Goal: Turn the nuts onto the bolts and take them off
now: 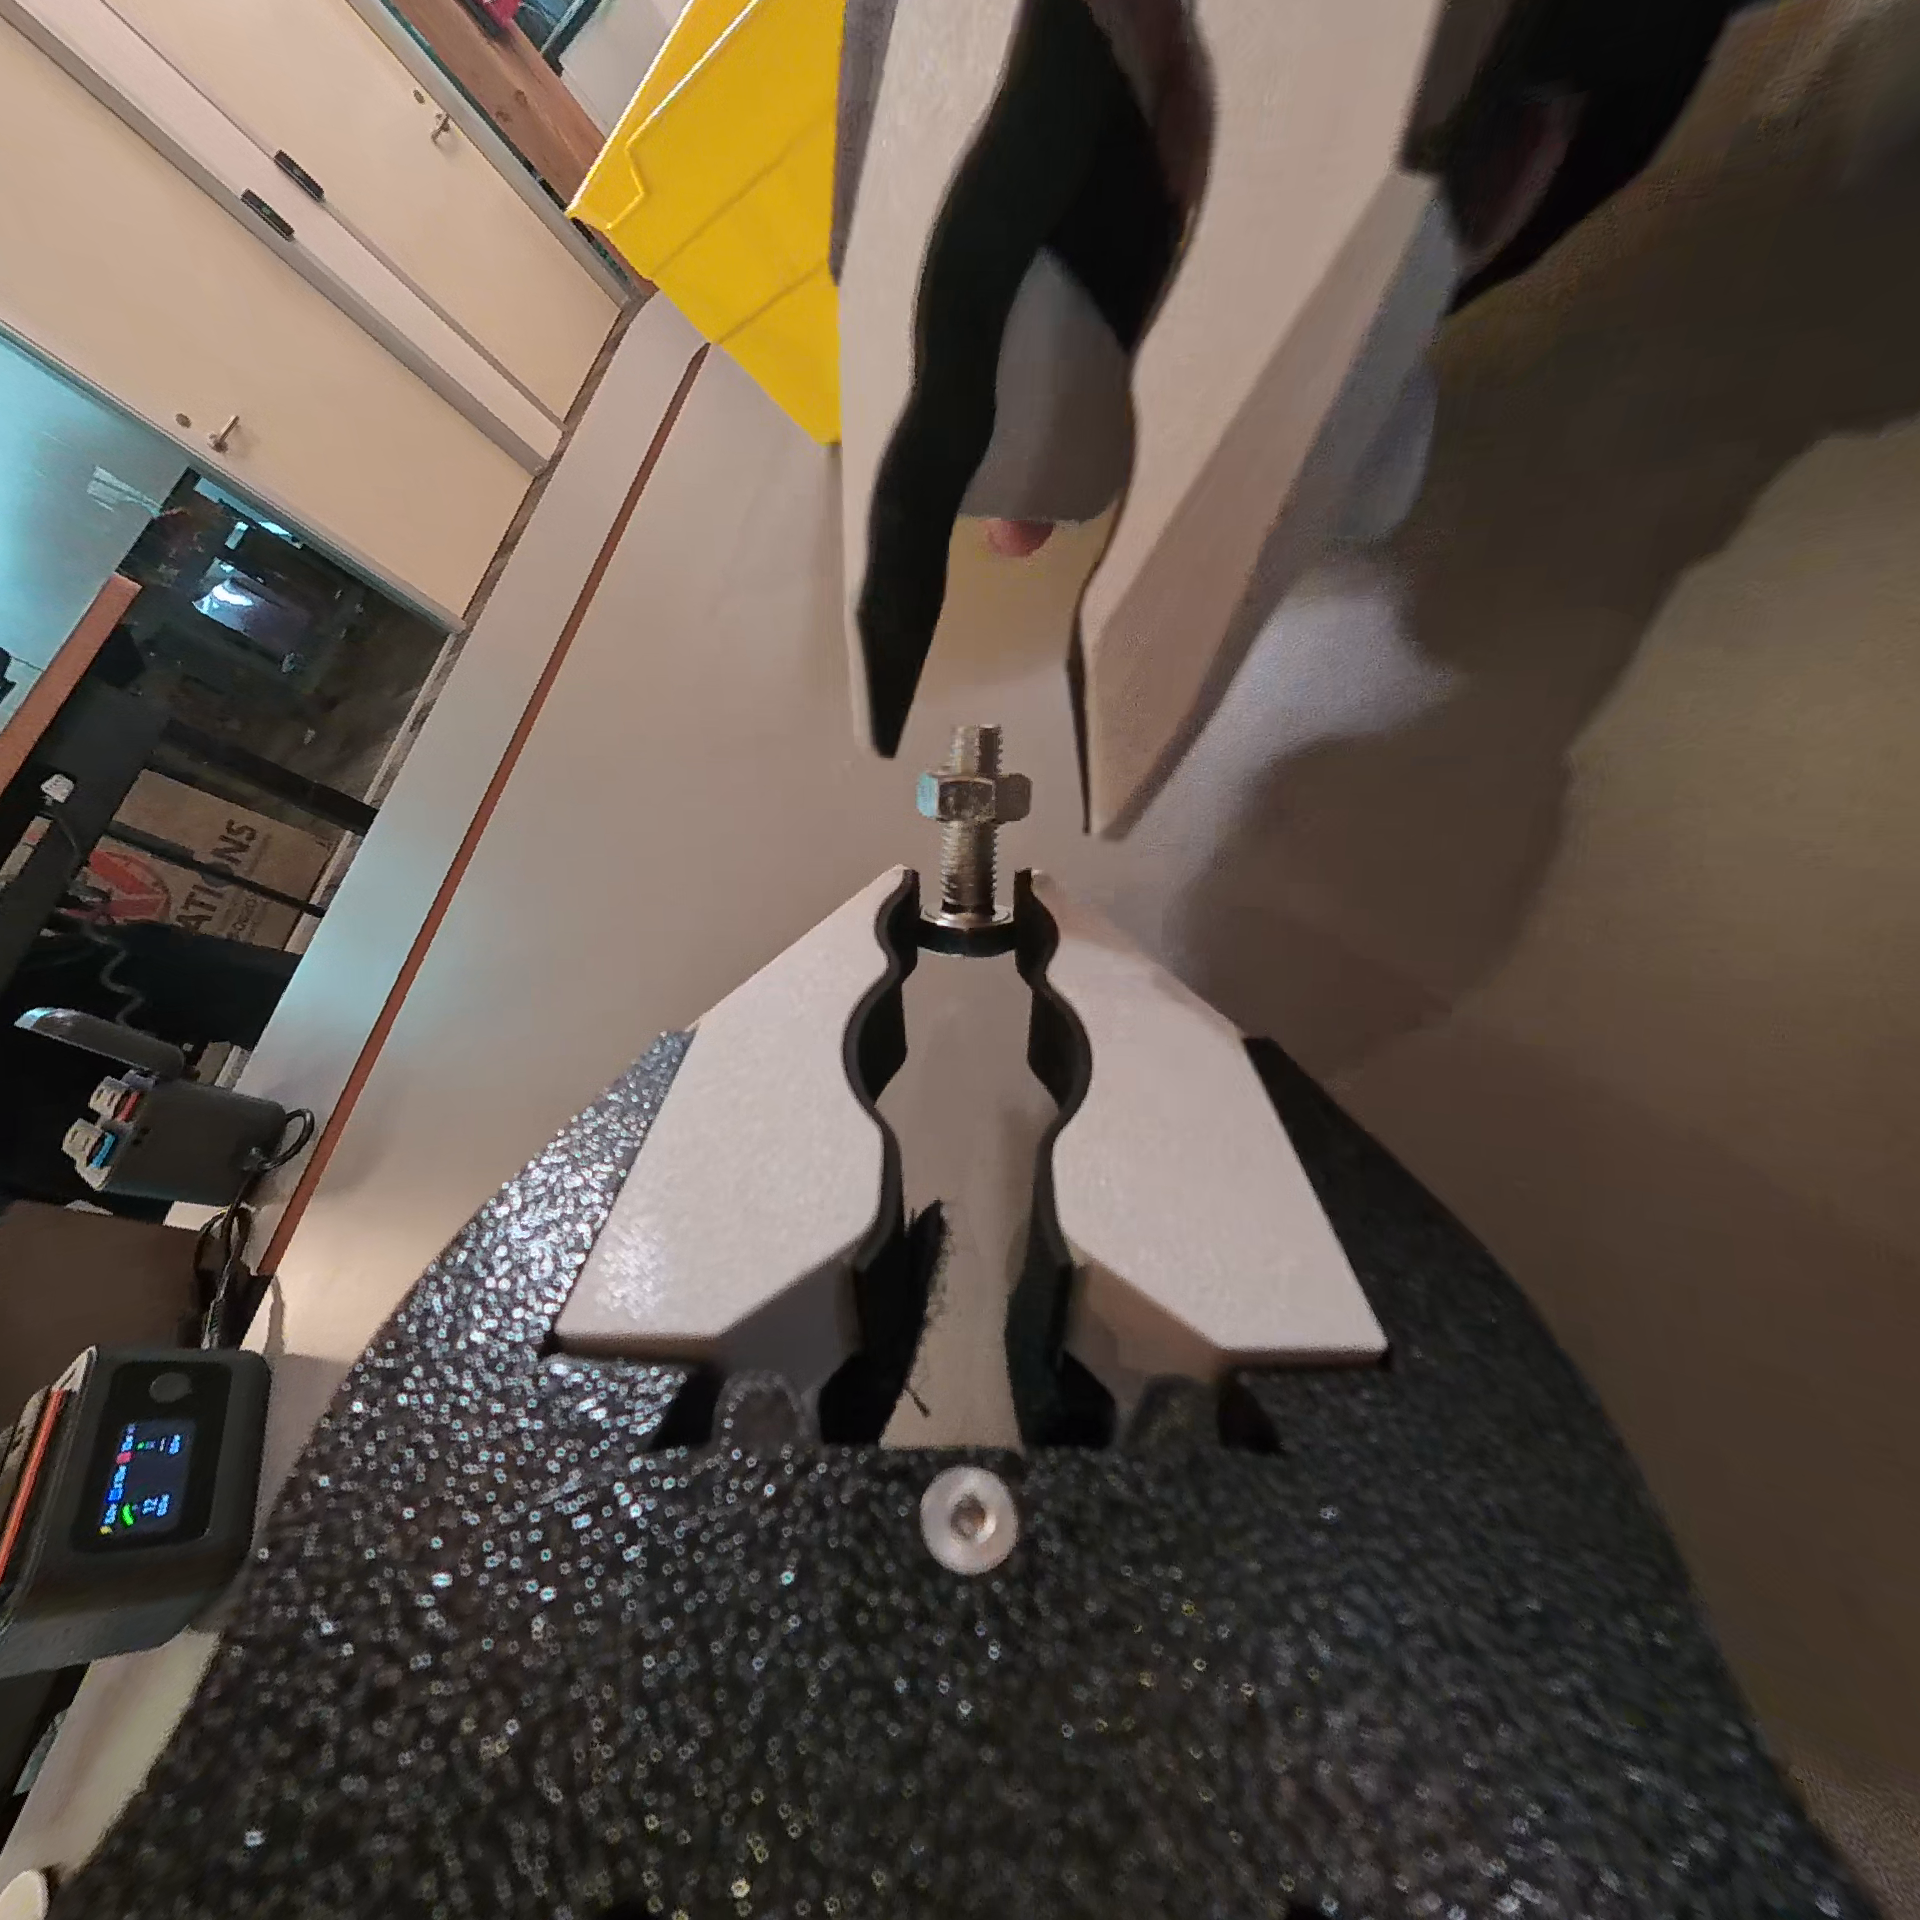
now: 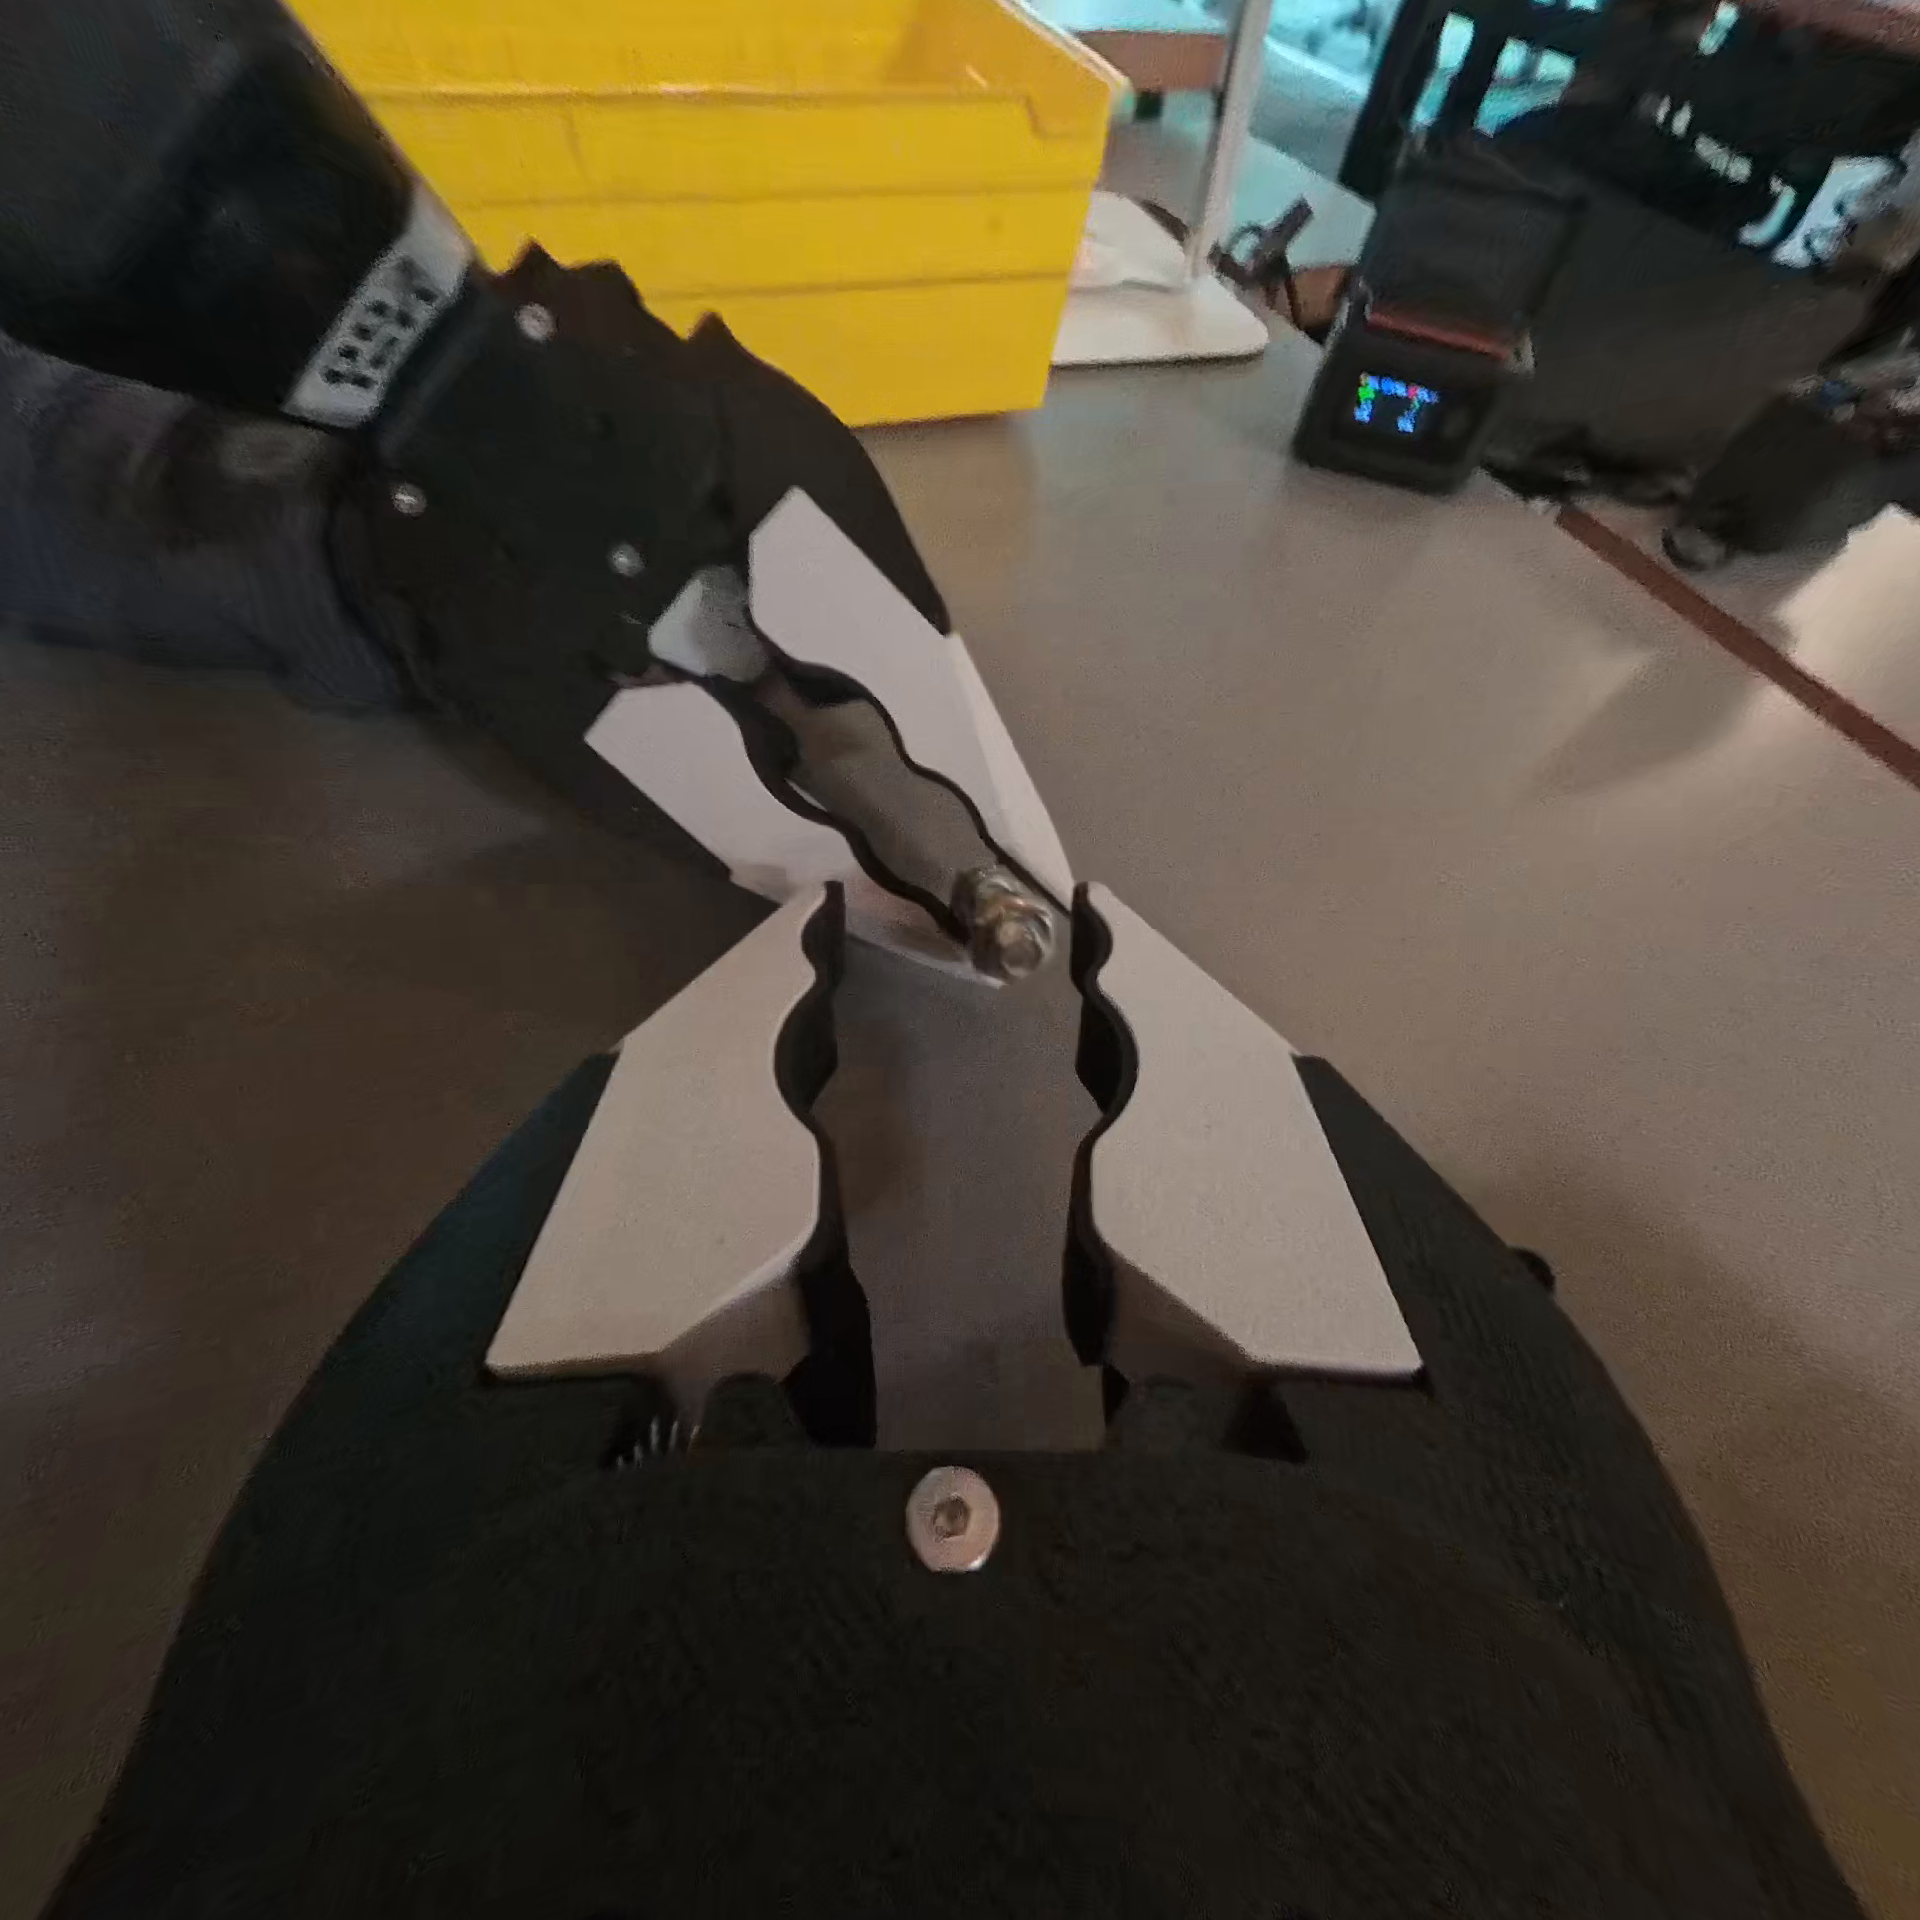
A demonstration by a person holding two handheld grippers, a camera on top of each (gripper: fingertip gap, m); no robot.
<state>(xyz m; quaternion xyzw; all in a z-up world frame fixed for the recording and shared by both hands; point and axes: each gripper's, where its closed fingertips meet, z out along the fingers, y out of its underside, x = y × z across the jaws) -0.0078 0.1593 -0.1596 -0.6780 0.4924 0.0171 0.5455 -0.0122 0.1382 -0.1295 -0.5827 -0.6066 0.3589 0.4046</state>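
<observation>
My left gripper (image 1: 966, 883) is shut on the head end of a steel bolt (image 1: 964, 868). The threaded shaft points away from it, with a hex nut (image 1: 972, 798) near the tip. My right gripper (image 1: 987, 784) comes in from above, open, with one fingertip on each side of the nut and a gap to it. In the right wrist view, the right gripper (image 2: 956, 899) is open, and the nut (image 2: 1010, 935) lies just past its fingertips. The left gripper (image 2: 1023, 935) reaches in from the upper left, holding the bolt above the grey table (image 2: 1351, 831).
A yellow plastic bin (image 2: 779, 187) stands at the back of the table and also shows in the left wrist view (image 1: 727, 208). A black device with a small lit screen (image 2: 1392, 405) sits near the table's brown-trimmed edge, beside a white stand base (image 2: 1143, 301). The tips of both grippers are at nearly the same place.
</observation>
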